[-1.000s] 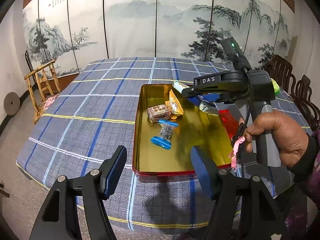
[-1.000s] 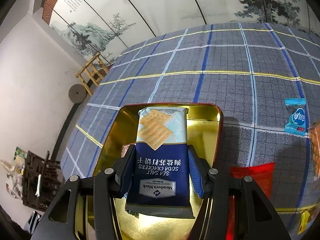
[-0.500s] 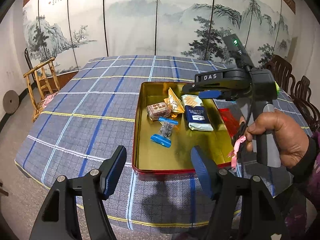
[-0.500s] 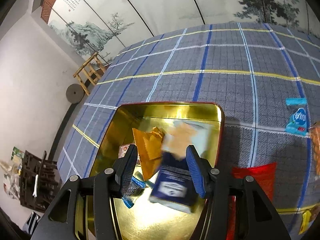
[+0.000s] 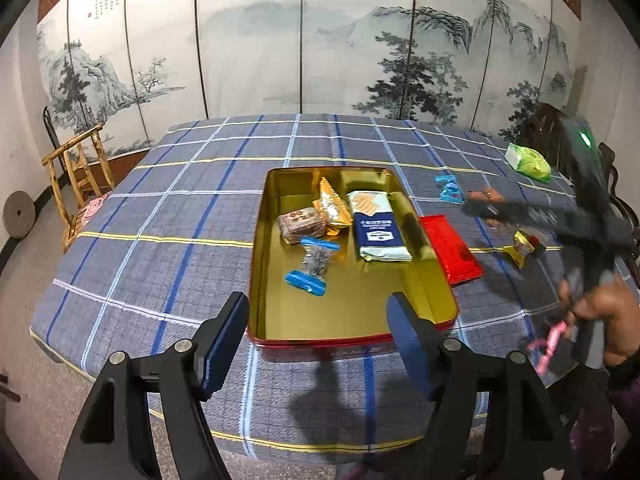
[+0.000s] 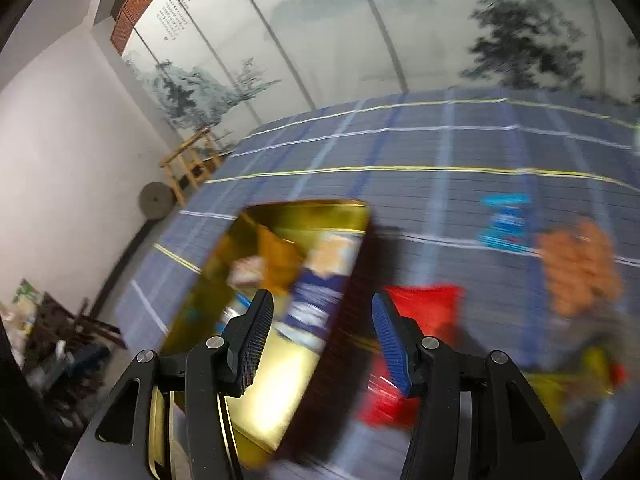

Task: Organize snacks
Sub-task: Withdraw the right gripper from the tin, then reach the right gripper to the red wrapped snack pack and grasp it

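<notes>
**Crackers in tin, both grippers empty**

The gold tin point(image 5: 424, 280) with red outer rim is set on the plaid tablecloth point(image 5: 160, 240), near the front edge. Four snacks are seen inside it: the blue-and-white soda cracker pack point(image 5: 378, 226) lying flat along the right side, a gold wrapper point(image 5: 332, 206) propped beside it, a brown bar point(image 5: 302, 222) touching that wrapper, and a clear packet with blue ends point(image 5: 314, 266) nearer the middle.

Left on the cloth to the right of the tin: a red packet point(image 5: 452, 250) just beside the tin wall, a small blue packet point(image 5: 450, 189) further back, a small yellow-wrapped sweet point(image 5: 520, 246), and a green pack point(image 5: 528, 162) near the far right edge. An orange item point(image 6: 576, 268) is seen blurred in the right wrist view; it cannot be identified.

The left gripper point(image 5: 318, 344) is held above the front of the tin, jaws apart and just widened further, nothing between them.

The right gripper point(image 6: 322, 338) is seen with jaws apart and empty, over the tin's right wall and the red packet. In the left view it is motion-blurred at far right, gripped by a hand point(image 5: 608, 316).
</notes>
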